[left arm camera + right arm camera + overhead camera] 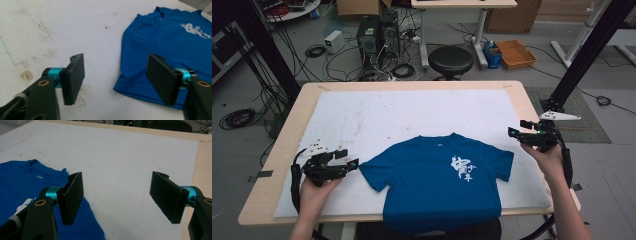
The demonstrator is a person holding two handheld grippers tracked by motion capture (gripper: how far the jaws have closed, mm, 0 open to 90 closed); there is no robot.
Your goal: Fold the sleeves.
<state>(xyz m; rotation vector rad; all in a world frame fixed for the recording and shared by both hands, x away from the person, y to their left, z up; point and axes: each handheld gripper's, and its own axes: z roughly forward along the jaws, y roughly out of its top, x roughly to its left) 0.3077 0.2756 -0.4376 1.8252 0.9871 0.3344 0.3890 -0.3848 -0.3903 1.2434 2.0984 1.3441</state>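
Hanging over the near edge of the table, the hem of a blue cotton T-shirt with a white printed logo on its chest (439, 182) drops out of sight, while the rest of it lies flat and face up on the white, stained mat (402, 112) that covers the pale wooden table (272, 165). Its collar points away from the person, and both short sleeves are spread out to the sides.

Just beside the shirt's left sleeve (371, 176), the left gripper (353, 163) sits low over the mat with its jaws spread; in the left gripper view the sleeve hem lies just ahead of the gap, and nothing is pinched. On the other side, the right gripper (513, 131) hangs above the mat, a little apart from the right sleeve (504, 164), its jaws spread wide and empty.

By my reading, the work is at its very start: the shirt is laid out smooth, no fold has been made, and neither sleeve is gripped yet. The left side looks closest to a first grasp at the sleeve; everything after that remains to do.

Farther off, beyond the table, stand a round black stool (450, 61), computer towers amid cables (377, 35) and an orange tray (515, 53) on the floor.
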